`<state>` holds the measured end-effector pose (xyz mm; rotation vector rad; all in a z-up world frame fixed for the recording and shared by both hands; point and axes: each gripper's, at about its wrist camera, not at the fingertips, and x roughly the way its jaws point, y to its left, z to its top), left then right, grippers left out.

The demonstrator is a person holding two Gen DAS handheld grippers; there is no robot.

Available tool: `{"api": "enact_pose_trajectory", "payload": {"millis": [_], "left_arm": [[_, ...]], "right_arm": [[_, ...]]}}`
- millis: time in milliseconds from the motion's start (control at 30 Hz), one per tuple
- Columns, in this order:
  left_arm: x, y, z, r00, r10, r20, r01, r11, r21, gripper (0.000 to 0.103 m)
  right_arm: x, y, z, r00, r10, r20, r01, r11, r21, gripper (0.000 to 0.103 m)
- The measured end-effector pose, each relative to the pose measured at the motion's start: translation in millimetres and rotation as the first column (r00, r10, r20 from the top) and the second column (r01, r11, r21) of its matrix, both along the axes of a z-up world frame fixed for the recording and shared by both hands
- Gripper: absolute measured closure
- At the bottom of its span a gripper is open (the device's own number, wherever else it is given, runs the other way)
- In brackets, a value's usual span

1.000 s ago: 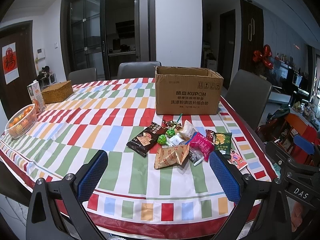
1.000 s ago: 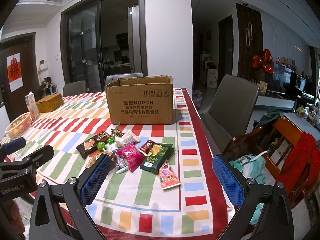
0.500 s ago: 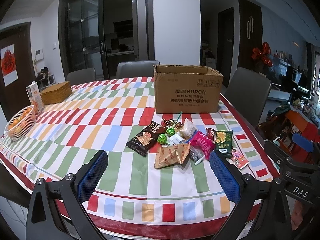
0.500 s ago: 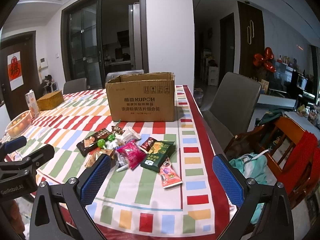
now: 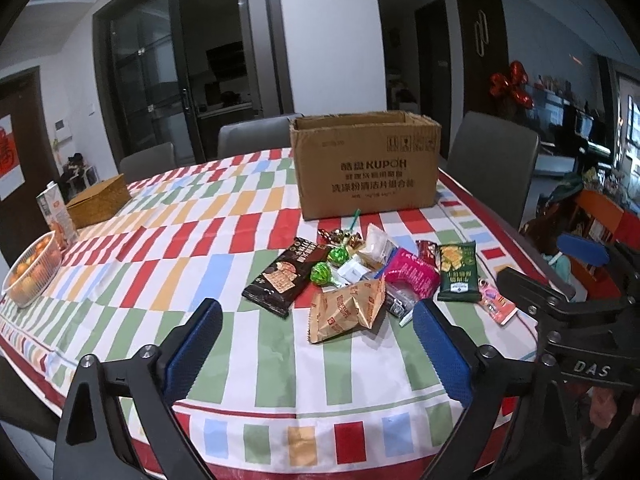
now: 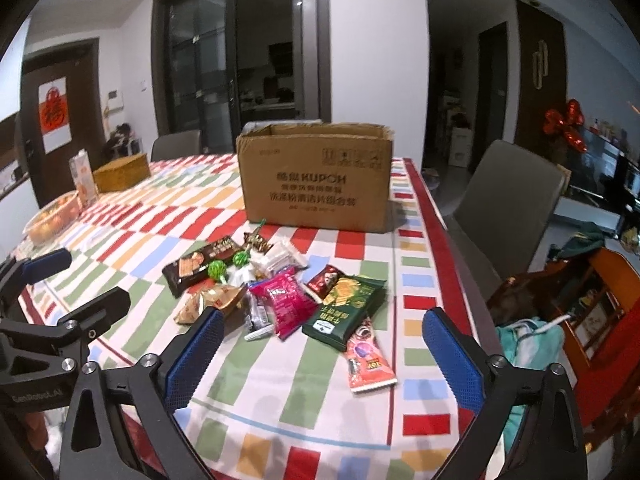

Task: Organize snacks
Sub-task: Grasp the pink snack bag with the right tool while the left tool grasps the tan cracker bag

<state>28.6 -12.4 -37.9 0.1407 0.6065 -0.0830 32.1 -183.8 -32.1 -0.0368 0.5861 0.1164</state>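
Left wrist view: left gripper [image 5: 316,354], blue-padded fingers [image 5: 194,350] spread wide and closing a little, nothing between them; it hangs over the near edge of the bench [image 5: 168,248], which wears a striped cloth of red, green, orange and blue blocks. Just beyond the fingers lies the snack pile: crumpled tan paper-look packet [image 5: 346,310] nearest, black cracker pack [image 5: 286,276] to its left, two green foil sweets [image 5: 328,264] between them, magenta pouch [image 5: 412,274] and dark green chip bag [image 5: 458,270] to the right, thin pink sachet [image 5: 496,306] at the far right edge of the pile. Behind the pile stands an open brown cardboard box [image 5: 366,168], upright, apart from the snacks. Far left: white wire basket of oranges [image 5: 32,272], carton [image 5: 56,208], woven yellow box [image 5: 98,206].

Right wrist view: right gripper [image 6: 322,354], fingers [image 6: 454,360] released, wide apart, empty, low over the bench. Pink sachet [image 6: 366,354] lies nearest, between the fingers in line of sight; dark green chip bag [image 6: 346,306] and magenta pouch [image 6: 288,302] just past it. Cardboard box [image 6: 316,178] behind. Left gripper [image 6: 60,300] shows at the left edge. Grey chair [image 6: 508,204] stands at the bench's right side.
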Motion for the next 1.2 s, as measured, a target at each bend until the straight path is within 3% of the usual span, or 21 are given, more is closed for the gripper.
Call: {"api": "enact_pose_trajectory", "payload": {"millis": [300, 733, 933, 1200], "left_arm": [[30.5, -10.6, -21.0, 0.995, -0.070, -0.064, 0.072, 0.997, 0.024, 0.023], [70.6, -17.3, -52.3, 0.979, -0.101, -0.174, 0.103, 0.995, 0.004, 0.031], [83.2, -22.3, -64.0, 0.975, -0.109, -0.192, 0.115, 0.993, 0.017, 0.032], [99.6, -22.5, -70.8, 0.968, -0.117, -0.222, 0.119, 0.993, -0.003, 0.048]], "right_arm": [[38.8, 9.3, -22.1, 0.994, 0.072, -0.087, -0.074, 0.997, -0.023, 0.022], [86.9, 25.7, -46.7, 0.971, 0.179, -0.159, -0.189, 0.981, -0.051, 0.045], [101.4, 27.4, -54.8, 0.959, 0.210, -0.191, -0.222, 0.974, -0.046, 0.052], [115.3, 32.0, -62.4, 0.942, 0.247, -0.227, -0.260, 0.965, -0.028, 0.058]]}}
